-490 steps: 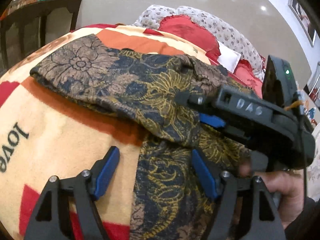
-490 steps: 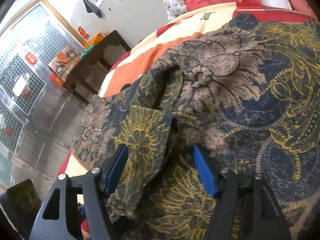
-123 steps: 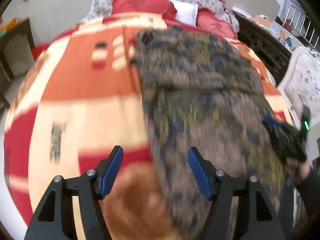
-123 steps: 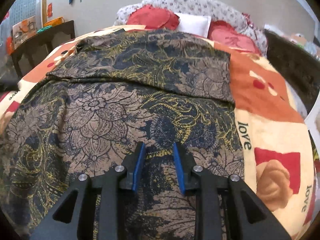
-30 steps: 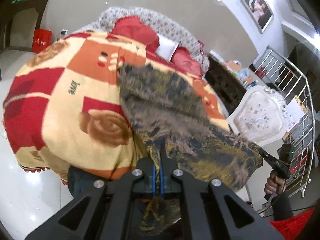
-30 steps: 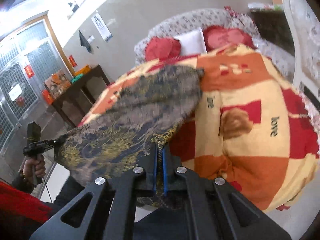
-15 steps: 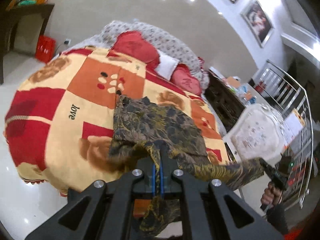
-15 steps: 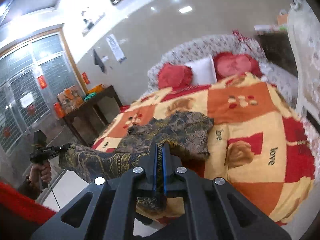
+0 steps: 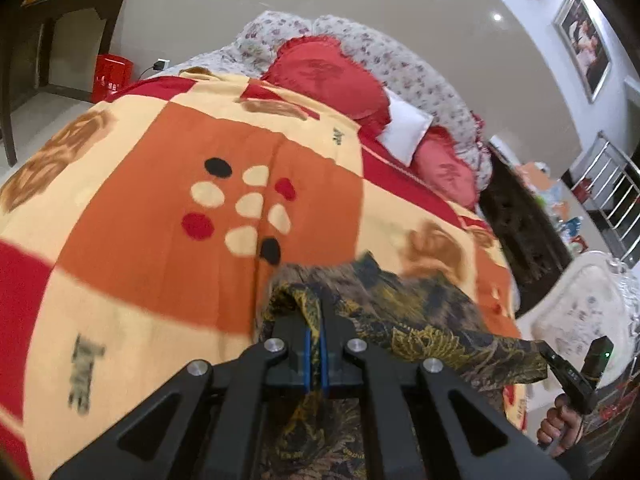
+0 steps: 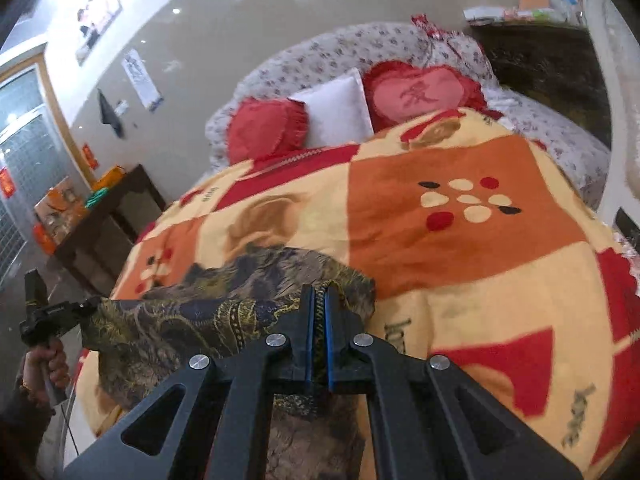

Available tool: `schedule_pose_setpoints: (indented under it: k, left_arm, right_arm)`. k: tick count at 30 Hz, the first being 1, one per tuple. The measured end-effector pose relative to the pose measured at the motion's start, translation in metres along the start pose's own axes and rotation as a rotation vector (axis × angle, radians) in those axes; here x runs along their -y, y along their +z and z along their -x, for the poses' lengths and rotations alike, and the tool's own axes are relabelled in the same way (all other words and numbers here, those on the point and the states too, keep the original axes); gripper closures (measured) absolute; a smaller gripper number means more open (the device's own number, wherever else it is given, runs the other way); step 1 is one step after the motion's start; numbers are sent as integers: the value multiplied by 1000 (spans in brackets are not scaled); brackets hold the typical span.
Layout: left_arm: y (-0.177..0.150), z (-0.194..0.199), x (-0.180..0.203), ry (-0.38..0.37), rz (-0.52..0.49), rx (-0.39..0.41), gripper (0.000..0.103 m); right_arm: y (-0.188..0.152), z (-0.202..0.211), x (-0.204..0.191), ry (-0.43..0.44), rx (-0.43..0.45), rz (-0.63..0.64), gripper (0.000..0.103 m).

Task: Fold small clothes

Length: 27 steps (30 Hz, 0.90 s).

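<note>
Now both grippers, left point(image 9: 316, 350) and right point(image 10: 319, 344), have jaws clenched on the garment point(image 9: 420, 320), which stretches between them above the bed's blanket point(image 9: 160, 220), its far part draped there.

garment point(image 9: 420, 320): lifted off blanket point(image 9: 160, 208), now stretched between both grippers | jaws: open→clamped on its edge

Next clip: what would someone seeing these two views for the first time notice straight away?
The dark gold-patterned garment stands out, stretched taut in the air between the left gripper and the right gripper, each clamped on an edge of it. Beneath it lies the loud orange, red and cream blanket covering the bed, with red pillows and a white pillow at its head.
</note>
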<state>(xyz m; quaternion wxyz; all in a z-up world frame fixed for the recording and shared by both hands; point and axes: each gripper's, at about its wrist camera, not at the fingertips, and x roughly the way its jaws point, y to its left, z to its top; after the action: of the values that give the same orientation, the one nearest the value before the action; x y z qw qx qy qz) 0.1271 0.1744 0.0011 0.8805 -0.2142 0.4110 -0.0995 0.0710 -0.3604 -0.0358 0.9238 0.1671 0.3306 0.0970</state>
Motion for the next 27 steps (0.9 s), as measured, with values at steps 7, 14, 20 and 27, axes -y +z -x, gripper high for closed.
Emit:
schedule_pose_setpoints:
  k: [7,14,20,27]
  left_arm:
    - [5,-73,-3,135,-76,-80,98]
    - [6,-73,-7,123,-173,-130,91]
    - [-1,-27,14,171,-315,-71,37]
    - [-29,-3,44,118,-384,-24,31]
  right_arm:
    - [5,-68,26,-55,-102,-52,96]
    - [4,-71,39,-15,-137,-105,92]
    - [15,-10,31,-24,-27,-63,85]
    - [-20,2,-28,57,-99,99,85]
